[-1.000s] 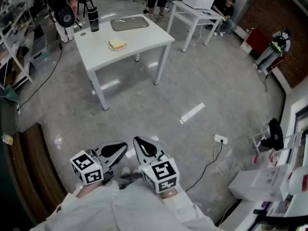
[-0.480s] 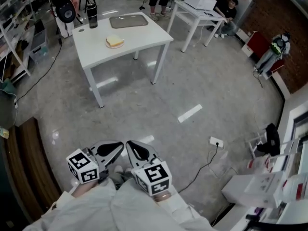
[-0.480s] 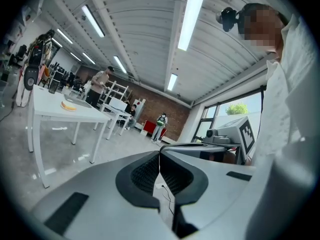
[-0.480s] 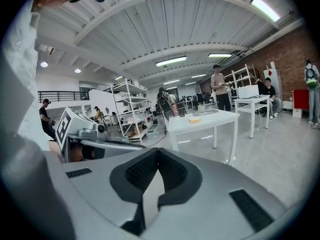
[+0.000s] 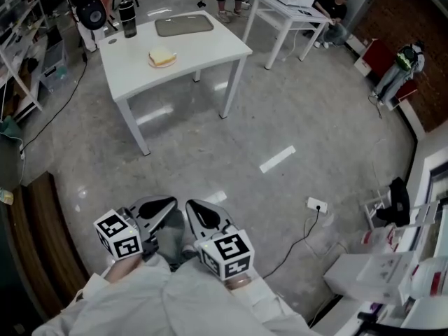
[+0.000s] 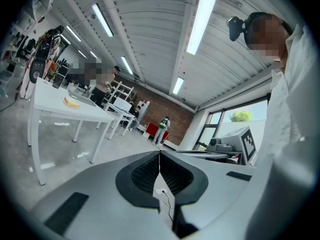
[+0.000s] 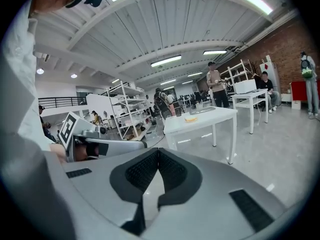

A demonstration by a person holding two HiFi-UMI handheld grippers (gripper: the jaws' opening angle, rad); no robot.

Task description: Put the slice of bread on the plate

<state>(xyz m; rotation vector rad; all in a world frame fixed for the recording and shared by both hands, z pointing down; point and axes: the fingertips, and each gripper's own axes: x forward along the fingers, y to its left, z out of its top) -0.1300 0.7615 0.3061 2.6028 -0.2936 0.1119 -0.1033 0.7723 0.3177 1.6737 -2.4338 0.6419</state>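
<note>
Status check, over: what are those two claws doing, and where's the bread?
Left gripper and right gripper both shut, empty, held low. Bread far off on the white table, apparently on a plate already. Only bare floor between.

Light is bright and even, coming from long white fluorescent ceiling strips point(image 6: 200, 19) and, in the left gripper view, from daylight through a large glazed window point(image 6: 235, 119). The glossy grey concrete floor point(image 5: 315, 103) returns pale streaks of glare, some under the white rectangular table point(image 5: 203, 47). Shadows are faint and soft-edged. Both gripper views bulge strongly, with straight lines bowed and black rounded corners. The head view is sharp and curves mildly towards its edges.
</note>
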